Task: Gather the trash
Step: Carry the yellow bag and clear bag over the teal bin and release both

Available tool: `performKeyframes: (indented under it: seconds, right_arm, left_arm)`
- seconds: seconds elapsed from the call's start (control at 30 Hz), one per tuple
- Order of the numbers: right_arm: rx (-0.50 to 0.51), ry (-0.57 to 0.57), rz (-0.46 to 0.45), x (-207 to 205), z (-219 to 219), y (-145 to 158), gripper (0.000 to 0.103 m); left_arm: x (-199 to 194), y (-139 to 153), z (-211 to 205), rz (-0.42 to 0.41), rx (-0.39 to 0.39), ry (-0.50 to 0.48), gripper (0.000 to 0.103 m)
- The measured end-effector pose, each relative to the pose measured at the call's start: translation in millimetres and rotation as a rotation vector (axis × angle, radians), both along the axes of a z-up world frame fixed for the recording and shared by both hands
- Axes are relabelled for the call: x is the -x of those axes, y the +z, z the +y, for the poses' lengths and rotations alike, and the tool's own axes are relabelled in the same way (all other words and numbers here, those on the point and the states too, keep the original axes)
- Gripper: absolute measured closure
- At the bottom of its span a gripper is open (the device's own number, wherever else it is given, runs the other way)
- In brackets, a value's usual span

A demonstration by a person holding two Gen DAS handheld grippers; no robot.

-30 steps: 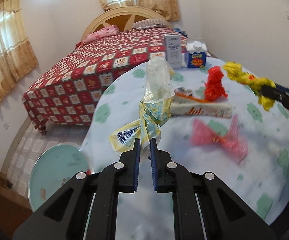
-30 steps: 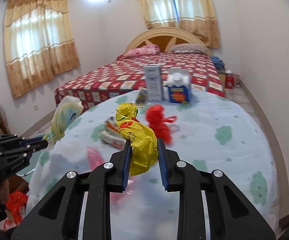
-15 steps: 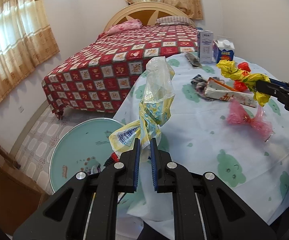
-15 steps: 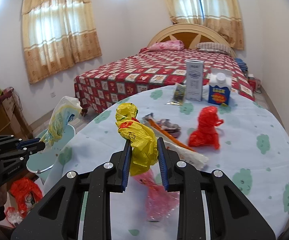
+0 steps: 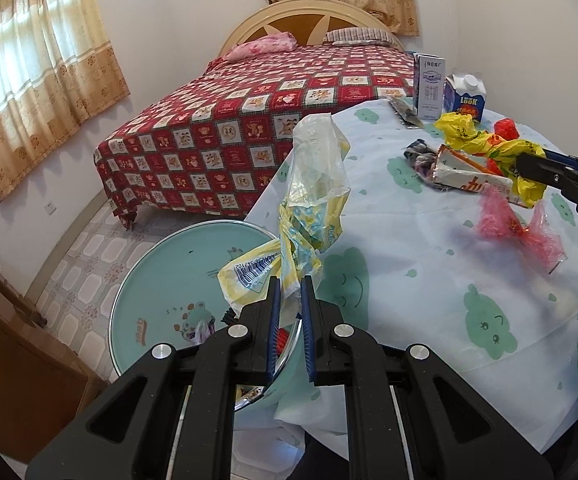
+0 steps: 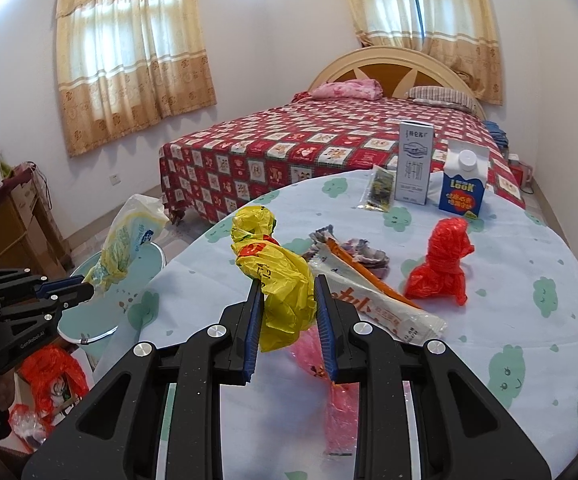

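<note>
While both my claws carry trash off the table's (image 6: 509,360) left edge, I should drop each piece squarely over the teal bin (image 5: 161,280) below. My right claw (image 6: 287,312) grips the yellow bag (image 6: 277,280); my left claw (image 5: 288,304), nearly closed, pinches the clear wrapper (image 5: 313,184) above the bin's rim.

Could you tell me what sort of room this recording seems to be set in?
Most likely a home bedroom: a bed with a checked red cover and pillows, curtained windows, and a cloth-covered table strewn with wrappers and cartons.
</note>
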State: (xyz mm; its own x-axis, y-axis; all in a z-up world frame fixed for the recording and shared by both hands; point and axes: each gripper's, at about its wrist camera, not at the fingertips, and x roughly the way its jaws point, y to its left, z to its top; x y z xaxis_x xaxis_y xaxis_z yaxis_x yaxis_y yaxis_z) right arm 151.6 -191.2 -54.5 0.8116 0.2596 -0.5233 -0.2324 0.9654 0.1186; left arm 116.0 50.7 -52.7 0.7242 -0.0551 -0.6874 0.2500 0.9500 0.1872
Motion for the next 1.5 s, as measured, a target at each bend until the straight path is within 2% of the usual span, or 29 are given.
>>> performKeyframes:
  seconds: [0.37,0.63,1.5]
  right_arm:
    - [0.018,0.022,0.001,-6.8,11.3,-0.6,0.077]
    - [0.038,0.041,0.005,-11.6,21.7,-3.0,0.077]
    - [0.108,0.164,-0.008,-35.4,86.6,-1.1,0.077]
  left_arm:
    - [-1.5,-3.6,3.4,0.002,-0.005,0.008,0.092]
    - [-1.7,-11.7,21.0,0.014,-0.012,0.039,0.092]
    - [-7.4,-9.6,81.6,-0.007,-0.035,0.152,0.092]
